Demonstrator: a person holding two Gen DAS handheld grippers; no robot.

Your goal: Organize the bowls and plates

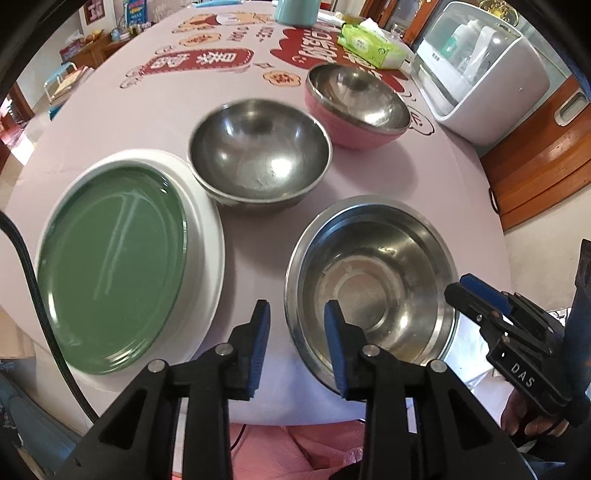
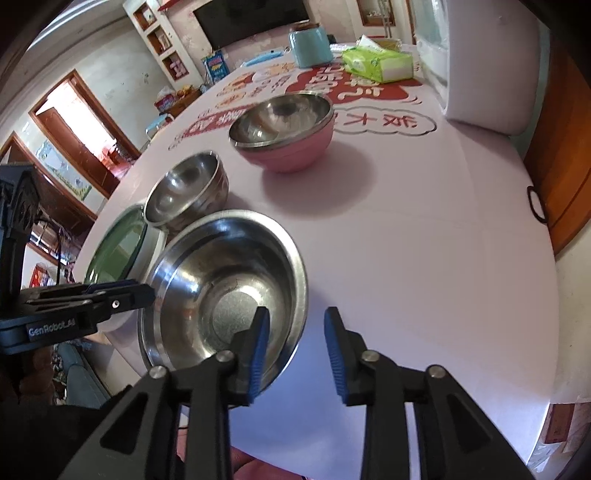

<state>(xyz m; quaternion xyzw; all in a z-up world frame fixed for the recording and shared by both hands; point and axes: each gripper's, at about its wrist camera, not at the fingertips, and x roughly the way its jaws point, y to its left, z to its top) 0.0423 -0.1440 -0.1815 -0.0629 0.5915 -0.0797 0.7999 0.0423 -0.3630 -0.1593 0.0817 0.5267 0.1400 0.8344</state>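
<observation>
The wide steel bowl [image 1: 373, 284] sits near on the counter [image 1: 369, 177], right of the green plate [image 1: 110, 269]. Both claws, left [image 1: 297, 345] and right [image 2: 295, 349], are released, holding nothing. It looks light, stiff and slippery (thin rim): pinch the rim.

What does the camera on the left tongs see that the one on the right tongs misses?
Only the left view shows the whole green plate stacked on a white plate, and the white appliance in full. Only the right view shows the television and wall shelves. Both share the wide steel bowl, small steel bowl, pink bowl and tissue pack.
</observation>
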